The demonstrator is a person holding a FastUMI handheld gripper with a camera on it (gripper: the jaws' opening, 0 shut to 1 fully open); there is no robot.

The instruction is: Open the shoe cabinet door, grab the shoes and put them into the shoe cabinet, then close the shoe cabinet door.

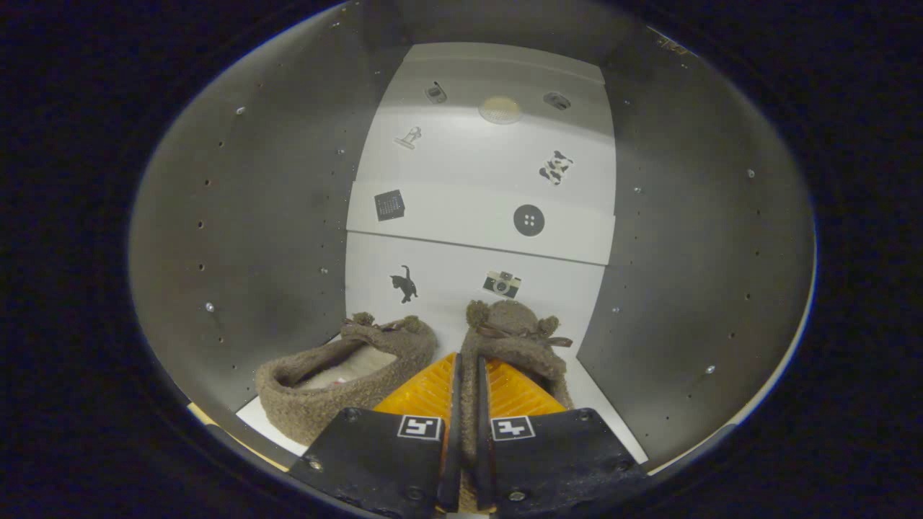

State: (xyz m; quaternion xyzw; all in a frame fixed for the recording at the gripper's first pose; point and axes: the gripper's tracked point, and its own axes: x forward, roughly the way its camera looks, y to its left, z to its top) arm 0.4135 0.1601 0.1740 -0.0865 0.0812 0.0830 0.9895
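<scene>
Inside the shoe cabinet (pixel 252 216), the gripper (pixel 467 404) is pinched nearly closed on the edge of a fuzzy brown slipper (pixel 513 339) with pom-poms and a bow. Its matching slipper (pixel 346 378) lies just left, on the white shelf (pixel 606 411). Small stickers (pixel 528 220) dot the white back panel beyond.

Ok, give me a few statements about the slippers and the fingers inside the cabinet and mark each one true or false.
1. The fingers pinch the right slipper at its heel. True; the gripper is shut on it.
2. The left slipper is stacked on top of the other. False; it lies beside it on the cabinet floor.
3. A shelf sits above the slippers. True.
4. The back panel is bare. False; it carries small stickers, a cat among them.
</scene>
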